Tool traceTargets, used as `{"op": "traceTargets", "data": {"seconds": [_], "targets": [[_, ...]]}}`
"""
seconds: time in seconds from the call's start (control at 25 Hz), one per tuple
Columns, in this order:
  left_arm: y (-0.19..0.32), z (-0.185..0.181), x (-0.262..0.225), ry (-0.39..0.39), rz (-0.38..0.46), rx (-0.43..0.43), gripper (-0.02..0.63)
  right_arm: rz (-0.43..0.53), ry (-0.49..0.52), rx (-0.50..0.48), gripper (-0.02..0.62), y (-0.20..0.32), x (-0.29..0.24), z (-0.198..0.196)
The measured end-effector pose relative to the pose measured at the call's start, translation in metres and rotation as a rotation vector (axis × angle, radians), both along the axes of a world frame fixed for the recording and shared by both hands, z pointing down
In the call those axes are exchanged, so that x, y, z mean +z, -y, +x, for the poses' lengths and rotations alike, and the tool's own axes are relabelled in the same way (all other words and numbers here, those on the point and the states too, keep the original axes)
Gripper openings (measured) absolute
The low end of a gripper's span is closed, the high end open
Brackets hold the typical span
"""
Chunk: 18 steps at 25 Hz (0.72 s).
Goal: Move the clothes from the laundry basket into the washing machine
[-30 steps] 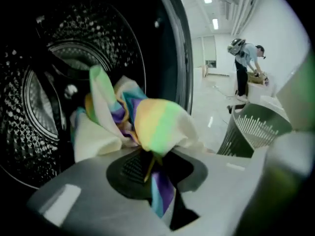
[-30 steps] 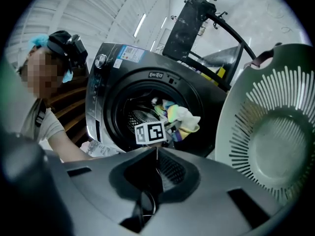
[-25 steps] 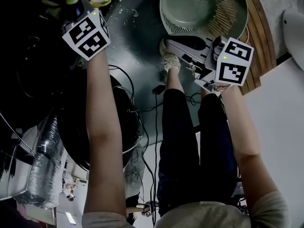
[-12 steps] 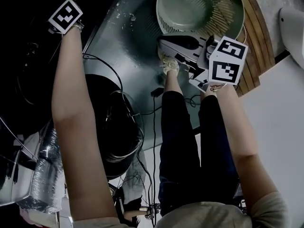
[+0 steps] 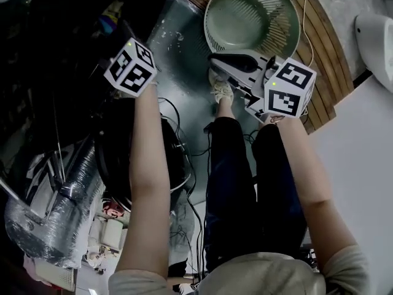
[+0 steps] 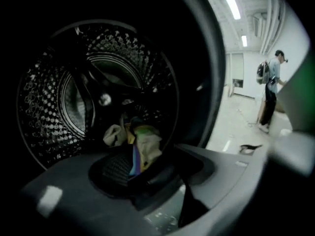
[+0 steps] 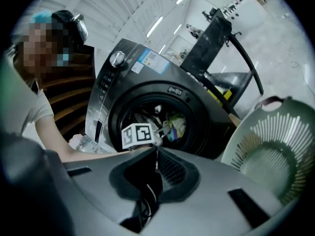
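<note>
While the left gripper is hanging at the mouth of the washing machine's drum, in the upper left of the head view, its jaws are standing released, having just been opening. A pale, colourful bunch of clothes is showing in the gap between them, low in the drum, with neither pad pressing on it. The right gripper is hovering at centre right, just below the green laundry basket, its jaws clenched together on nothing.
</note>
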<state>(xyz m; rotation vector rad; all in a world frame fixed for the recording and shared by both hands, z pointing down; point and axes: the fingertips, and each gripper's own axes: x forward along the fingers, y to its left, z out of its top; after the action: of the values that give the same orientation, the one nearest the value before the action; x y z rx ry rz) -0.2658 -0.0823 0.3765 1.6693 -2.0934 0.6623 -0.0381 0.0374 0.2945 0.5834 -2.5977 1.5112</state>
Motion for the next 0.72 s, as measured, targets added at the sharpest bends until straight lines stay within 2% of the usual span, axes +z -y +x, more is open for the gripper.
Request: {"op": "traceTargets", "data": {"seconds": [0.2, 0.32, 0.4, 0.48, 0.6, 0.72], "targets": [[-0.053, 0.082, -0.094, -0.213, 0.031, 0.163, 0.241, 0.144, -0.107, 0.042, 0.012, 0.012, -0.08, 0.016], [-0.068, 0.121, -0.169, -0.321, 0.07, 0.246, 0.239, 0.219, -0.229, 0.108, 0.011, 0.021, -0.126, 0.035], [-0.073, 0.145, -0.224, -0.355, 0.104, 0.349, 0.238, 0.274, -0.322, 0.177, 0.011, 0.024, -0.157, 0.047], [-0.076, 0.167, -0.279, -0.376, 0.158, 0.453, 0.238, 0.312, -0.373, 0.236, 0.011, 0.022, -0.191, 0.059], [-0.085, 0.197, -0.343, -0.421, 0.188, 0.598, 0.238, 0.324, -0.361, 0.282, 0.011, 0.008, -0.248, 0.078], [-0.091, 0.215, -0.391, -0.385, 0.225, 0.693, 0.216, 0.358, -0.338, 0.297, 0.011, -0.002, -0.299, 0.092]]}}
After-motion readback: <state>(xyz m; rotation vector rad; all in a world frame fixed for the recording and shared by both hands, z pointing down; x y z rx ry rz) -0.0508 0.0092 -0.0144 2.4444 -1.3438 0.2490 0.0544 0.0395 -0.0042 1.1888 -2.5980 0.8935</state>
